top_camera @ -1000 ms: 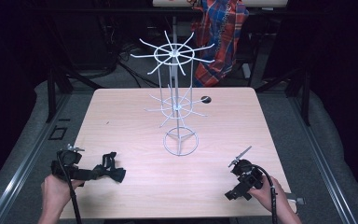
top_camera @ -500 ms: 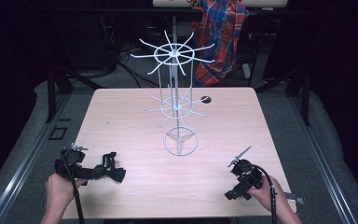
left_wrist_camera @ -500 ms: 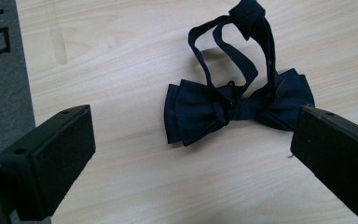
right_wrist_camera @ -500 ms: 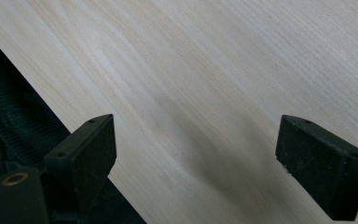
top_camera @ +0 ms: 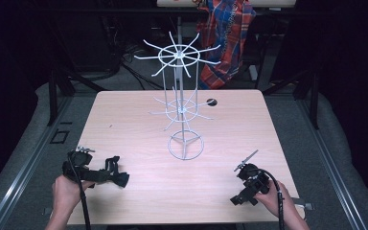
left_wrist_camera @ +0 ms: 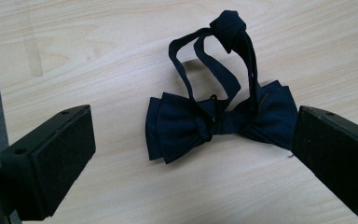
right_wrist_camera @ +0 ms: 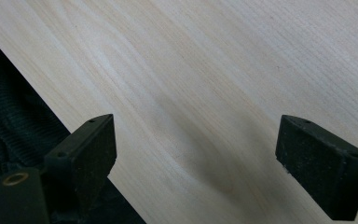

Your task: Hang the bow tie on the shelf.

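A dark navy bow tie [left_wrist_camera: 221, 123] lies flat on the bench [top_camera: 139, 120], near its front left corner. In the left gripper view its wings spread across the picture, long axis running from one jaw toward the other, and its neck strap [left_wrist_camera: 214, 56] loops away from the knot to a small folded lump at the far end. The left gripper [left_wrist_camera: 193, 154] has its jaws spread wide, released, one on either side of the tie; the right-hand jaw stands just beside a wing tip, and whether it touches I cannot tell, while the other jaw is apart from the tie.

From the high view the bow tie [top_camera: 117, 175] is only a dark shape at the tip of the left gripper [top_camera: 106, 172], its wings and strap too small to make out. That view shows the left hand [top_camera: 67, 194] at the front left edge and the right hand [top_camera: 273, 196] near the front right corner, holding the right gripper [top_camera: 242, 197] well apart from the tie. A white wire rack [top_camera: 182, 105] stands mid-bench, and a small dark disc [top_camera: 212, 102] lies behind it toward the back edge. Plaid cloth [top_camera: 227, 38] hangs beyond the bench.

The right gripper view shows the right gripper [right_wrist_camera: 196, 163] with jaws wide apart, released, over bare wood at the bench edge.
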`<act>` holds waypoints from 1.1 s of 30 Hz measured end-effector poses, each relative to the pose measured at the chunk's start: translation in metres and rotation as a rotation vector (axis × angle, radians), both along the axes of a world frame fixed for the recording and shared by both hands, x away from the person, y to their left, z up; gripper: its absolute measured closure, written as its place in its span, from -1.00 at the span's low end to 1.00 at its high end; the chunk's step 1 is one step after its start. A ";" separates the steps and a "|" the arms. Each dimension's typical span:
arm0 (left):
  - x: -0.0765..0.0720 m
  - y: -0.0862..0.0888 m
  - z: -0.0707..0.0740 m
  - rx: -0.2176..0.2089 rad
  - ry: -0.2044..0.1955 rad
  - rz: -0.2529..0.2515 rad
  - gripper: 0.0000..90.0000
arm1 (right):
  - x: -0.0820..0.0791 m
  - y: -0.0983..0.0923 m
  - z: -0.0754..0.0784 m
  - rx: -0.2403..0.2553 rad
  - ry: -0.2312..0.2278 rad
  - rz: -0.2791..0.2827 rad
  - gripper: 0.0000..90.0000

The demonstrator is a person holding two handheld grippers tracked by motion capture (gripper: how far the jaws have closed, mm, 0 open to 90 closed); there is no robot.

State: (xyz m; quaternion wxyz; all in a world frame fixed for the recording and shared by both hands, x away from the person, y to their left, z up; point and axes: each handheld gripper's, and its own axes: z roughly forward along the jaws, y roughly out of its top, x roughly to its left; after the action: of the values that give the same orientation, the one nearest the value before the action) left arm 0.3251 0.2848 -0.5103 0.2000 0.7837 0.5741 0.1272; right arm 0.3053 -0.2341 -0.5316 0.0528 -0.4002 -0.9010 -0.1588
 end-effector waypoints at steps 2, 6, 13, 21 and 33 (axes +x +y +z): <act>0.002 -0.001 -0.002 -0.006 0.003 0.001 -1.00 | 0.000 0.001 0.000 -0.001 -0.002 -0.005 -0.74; 0.006 -0.002 -0.007 -0.022 0.017 -0.004 -0.99 | 0.001 0.000 0.000 -0.025 0.004 0.013 -0.74; 0.011 -0.004 -0.013 -0.038 0.041 -0.008 -0.99 | 0.001 0.000 0.000 -0.034 0.003 0.020 -0.74; 0.015 -0.008 -0.017 -0.047 0.056 -0.005 -0.97 | 0.001 0.001 -0.001 -0.028 0.003 0.014 -0.73; 0.024 -0.016 -0.024 -0.057 0.110 0.018 -0.76 | 0.001 0.001 -0.001 -0.027 0.005 0.017 -0.73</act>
State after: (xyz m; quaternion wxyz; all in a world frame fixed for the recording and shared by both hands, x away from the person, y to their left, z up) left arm 0.3495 0.2691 -0.5343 0.1892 0.7782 0.5948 0.0695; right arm 0.3064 -0.2333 -0.5323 0.0508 -0.3936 -0.9063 -0.1451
